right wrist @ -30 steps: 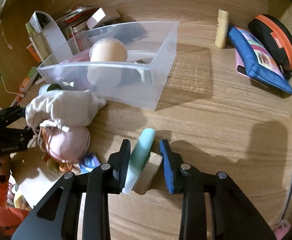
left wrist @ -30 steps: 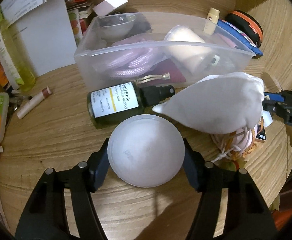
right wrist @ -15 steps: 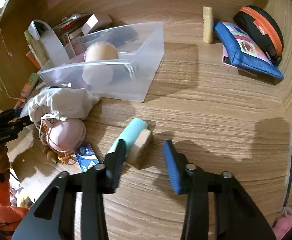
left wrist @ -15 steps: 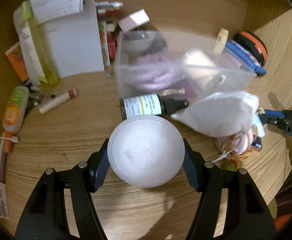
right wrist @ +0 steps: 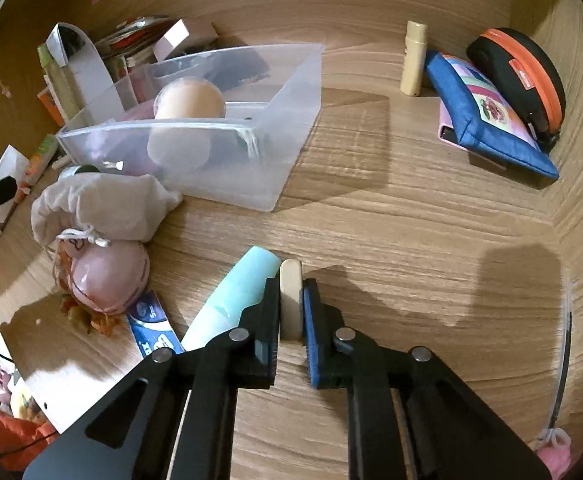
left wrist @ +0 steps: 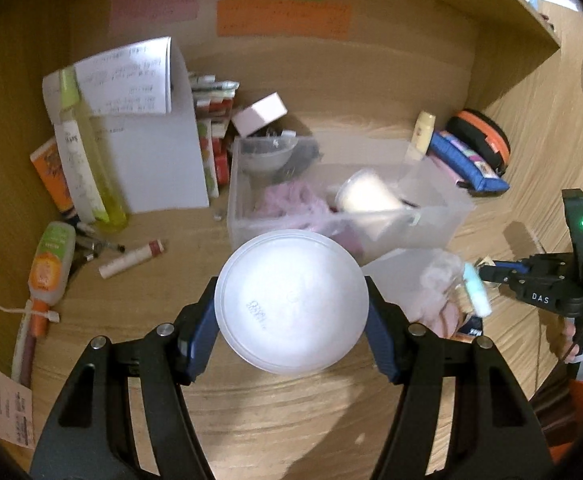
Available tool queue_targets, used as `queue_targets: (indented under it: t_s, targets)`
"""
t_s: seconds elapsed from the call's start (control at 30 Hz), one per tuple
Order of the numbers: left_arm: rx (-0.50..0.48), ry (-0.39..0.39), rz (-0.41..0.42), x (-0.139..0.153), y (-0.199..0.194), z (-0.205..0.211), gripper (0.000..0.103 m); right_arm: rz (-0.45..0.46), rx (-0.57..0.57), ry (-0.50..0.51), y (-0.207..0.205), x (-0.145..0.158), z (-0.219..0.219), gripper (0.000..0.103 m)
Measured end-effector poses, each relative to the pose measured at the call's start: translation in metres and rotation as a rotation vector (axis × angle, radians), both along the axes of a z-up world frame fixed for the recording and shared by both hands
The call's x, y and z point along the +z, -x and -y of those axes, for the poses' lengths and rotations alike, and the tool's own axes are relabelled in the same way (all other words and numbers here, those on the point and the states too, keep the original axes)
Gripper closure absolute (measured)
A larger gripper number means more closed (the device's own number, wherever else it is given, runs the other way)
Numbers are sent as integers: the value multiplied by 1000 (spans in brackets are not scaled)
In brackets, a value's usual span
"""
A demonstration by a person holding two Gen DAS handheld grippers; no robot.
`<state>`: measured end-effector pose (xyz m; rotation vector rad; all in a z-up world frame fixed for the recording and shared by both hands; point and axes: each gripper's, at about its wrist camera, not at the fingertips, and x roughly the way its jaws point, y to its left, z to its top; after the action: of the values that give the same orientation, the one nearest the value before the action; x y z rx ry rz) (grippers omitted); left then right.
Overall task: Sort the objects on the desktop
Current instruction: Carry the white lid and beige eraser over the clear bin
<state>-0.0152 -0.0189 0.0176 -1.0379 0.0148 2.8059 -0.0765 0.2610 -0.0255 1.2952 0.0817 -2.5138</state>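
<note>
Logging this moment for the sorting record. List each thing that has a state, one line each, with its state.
left gripper: shut on the white round lid, held above the desk
white round lid: clamped by its edges
right gripper: shut on the beige bar
beige bar: pinched on edge
mint tube: lying outside the jaws
clear bin: open-topped, holding items
white drawstring pouch: cinched, lying on the desk
blue pouch: closed

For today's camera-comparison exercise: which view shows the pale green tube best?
The right wrist view: the pale green tube lies sharp and close beside the right gripper, which is shut on its beige cap. The left wrist view shows it only small and blurred.
</note>
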Motion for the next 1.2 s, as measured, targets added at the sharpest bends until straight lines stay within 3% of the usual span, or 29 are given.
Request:
queue_targets:
  t_s: [0.27,0.57,0.87,1.2]
  targets:
    - [-23,-5,-57,20,10,-7,38,-94,-22,154,-6,45,-17,93]
    - [-56,-33,-83,35,39,-18,38,-187,29,216,-1,83,3,93]
    - [-73,-83,-49,39,81,-24,38,-200,49,227,30,87,26,93]
    - [-62,-82,36,9,124,-35,38,-165,35,157,61,64,46,93]
